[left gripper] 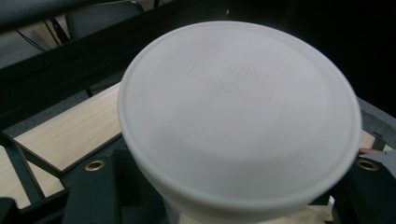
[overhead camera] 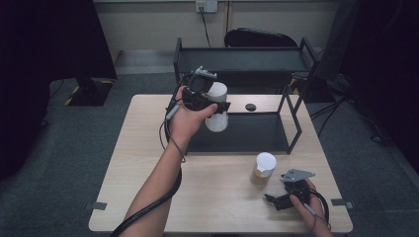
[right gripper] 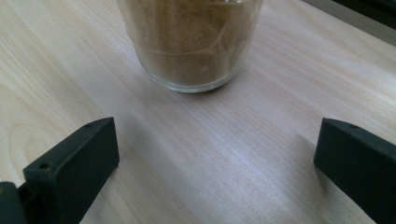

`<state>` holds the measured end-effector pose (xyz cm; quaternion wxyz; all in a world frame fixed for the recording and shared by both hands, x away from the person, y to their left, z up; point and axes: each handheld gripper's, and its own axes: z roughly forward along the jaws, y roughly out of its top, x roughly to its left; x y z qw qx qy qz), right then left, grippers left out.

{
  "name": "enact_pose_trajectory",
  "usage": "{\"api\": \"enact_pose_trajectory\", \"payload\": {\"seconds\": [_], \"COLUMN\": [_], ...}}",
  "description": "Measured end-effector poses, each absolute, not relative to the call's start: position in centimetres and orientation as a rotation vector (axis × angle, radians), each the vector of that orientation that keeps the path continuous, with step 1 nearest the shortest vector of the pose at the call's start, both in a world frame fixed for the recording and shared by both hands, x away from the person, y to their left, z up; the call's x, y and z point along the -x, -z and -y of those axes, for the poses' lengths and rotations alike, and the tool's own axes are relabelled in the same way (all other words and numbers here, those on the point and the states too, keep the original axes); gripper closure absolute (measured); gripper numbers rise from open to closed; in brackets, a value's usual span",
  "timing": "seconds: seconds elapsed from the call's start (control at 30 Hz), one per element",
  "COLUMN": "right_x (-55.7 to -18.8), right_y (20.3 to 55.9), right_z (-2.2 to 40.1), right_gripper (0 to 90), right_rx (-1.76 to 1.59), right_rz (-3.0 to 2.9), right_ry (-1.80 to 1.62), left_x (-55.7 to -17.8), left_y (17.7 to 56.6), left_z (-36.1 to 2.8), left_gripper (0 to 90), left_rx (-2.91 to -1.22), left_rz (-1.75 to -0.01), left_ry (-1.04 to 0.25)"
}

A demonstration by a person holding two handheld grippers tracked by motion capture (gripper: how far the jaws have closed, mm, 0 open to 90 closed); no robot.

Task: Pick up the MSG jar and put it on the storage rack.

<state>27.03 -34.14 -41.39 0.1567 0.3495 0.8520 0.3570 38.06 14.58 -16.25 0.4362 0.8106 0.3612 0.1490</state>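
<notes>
The left gripper is clamped on a white-lidded jar, lifted clear above the black rack. The right gripper rests on the table with jaws spread wide and empty — a second jar of brown powder stands just ahead, untouched.

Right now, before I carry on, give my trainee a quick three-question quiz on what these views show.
1. True or false: the left gripper is shut on the white-lidded jar and holds it in the air above the black shelf rack.
2. Which describes the right gripper? A) shut on a jar B) open, low over the table, jaws apart with nothing between them C) pressing on a lid
3. Fill in: the second jar, standing on the wooden table ahead of the right gripper, holds a ____ coloured granular filling.

Key: 1 true; 2 B; 3 brown
</notes>
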Motion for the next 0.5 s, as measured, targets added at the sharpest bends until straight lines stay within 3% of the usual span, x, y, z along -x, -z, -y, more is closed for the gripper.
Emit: {"api": "enact_pose_trajectory", "payload": {"seconds": [0.5], "right_x": [-27.0], "right_y": [41.4], "right_z": [34.1], "right_gripper": [0.0], "right_rx": [-1.0], "right_rz": [-2.438], "right_ry": [-1.022], "left_x": [-38.0], "left_y": [12.6], "left_z": [-14.6], "left_gripper": [35.3], "left_rx": [-2.008], "left_rz": [-0.889], "left_ry": [-0.385]}}
